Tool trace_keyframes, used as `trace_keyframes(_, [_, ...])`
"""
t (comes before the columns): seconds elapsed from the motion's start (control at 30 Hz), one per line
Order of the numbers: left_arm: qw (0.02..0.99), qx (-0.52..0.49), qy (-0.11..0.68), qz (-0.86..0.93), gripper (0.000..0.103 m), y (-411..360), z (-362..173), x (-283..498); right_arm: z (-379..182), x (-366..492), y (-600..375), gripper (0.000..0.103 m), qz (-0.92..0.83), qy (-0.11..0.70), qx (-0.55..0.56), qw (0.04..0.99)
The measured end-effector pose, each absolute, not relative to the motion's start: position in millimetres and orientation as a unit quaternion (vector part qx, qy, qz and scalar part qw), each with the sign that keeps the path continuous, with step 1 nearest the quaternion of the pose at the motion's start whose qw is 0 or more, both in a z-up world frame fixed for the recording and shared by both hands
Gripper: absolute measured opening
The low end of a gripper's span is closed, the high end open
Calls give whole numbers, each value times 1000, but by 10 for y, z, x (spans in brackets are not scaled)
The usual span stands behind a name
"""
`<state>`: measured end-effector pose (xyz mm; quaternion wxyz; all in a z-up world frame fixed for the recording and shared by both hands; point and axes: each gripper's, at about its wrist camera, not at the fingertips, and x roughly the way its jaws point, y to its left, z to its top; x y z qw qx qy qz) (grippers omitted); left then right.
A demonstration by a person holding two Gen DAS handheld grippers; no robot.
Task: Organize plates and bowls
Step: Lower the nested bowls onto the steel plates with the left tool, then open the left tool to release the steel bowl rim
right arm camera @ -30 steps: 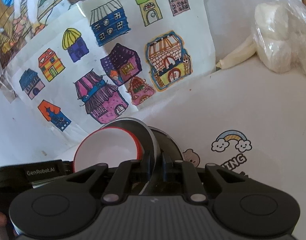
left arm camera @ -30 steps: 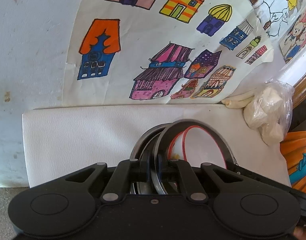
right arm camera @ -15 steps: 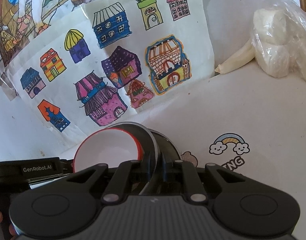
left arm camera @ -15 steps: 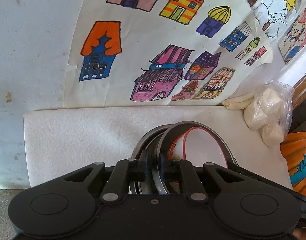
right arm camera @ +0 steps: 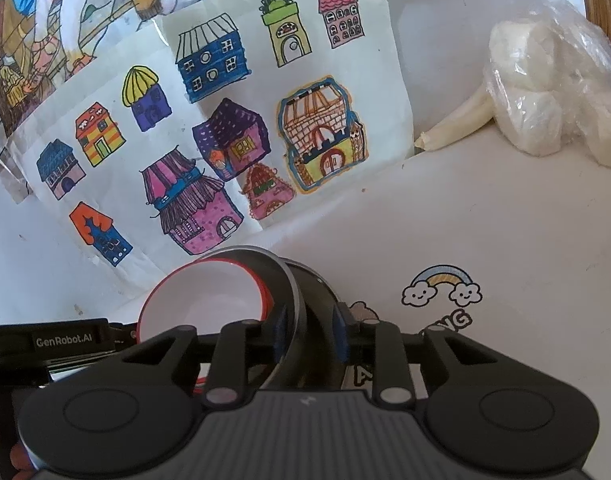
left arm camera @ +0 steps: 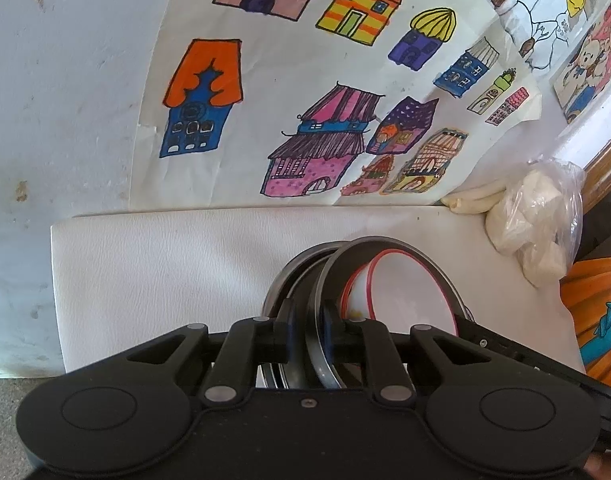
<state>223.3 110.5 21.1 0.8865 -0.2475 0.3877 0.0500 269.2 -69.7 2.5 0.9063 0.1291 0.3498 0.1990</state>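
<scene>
Bowl: white round bowl with a thin red rim, sitting tilted inside the metal ring; it leans toward the right in the left wrist view and toward the left in the right wrist view.
Ring: grey metal round plate or pan rim wrapped around the bowl, standing nearly on edge, with a second darker round metal piece right behind it, touching or nearly so, honestly hard to say.
Where it all is: on the white padded mat on the tabletop, near the mat's front middle.
Left tool: black two-finger left tool, jaws opening, with the grey rim between the blue pads; there's a sliver of gap on both sides, so the pads no longer press on it.
Right tool: black right tool with grey ribbed body, jaws opening too and noticeably wider, rim between the fingers but loose.
Other stuff: clear plastic bag of white lumps off at the mat's right back corner, pale stick-shaped pieces just beside it.
Backdrop: white paper sheet with coloured house drawings propped behind the mat, and a little rainbow-and-clouds print on the mat near the right tool.
</scene>
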Motion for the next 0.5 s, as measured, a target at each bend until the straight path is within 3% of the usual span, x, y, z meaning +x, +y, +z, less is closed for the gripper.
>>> trace_keyframes(0.1, [887, -244, 389, 51, 16, 1093, 218, 2229, 31, 2679, -701, 31, 198, 347, 128, 908])
trace_keyframes(0.2, [888, -241, 388, 51, 19, 1090, 240, 2216, 38, 2655, -718, 42, 187, 341, 123, 913])
trace_keyframes(0.3, [894, -229, 379, 68, 36, 1086, 287, 2181, 28, 2642, -752, 43, 189, 342, 129, 911])
trace_keyframes(0.5, [900, -224, 368, 71, 44, 1100, 350, 2123, 44, 2605, -782, 46, 189, 339, 134, 912])
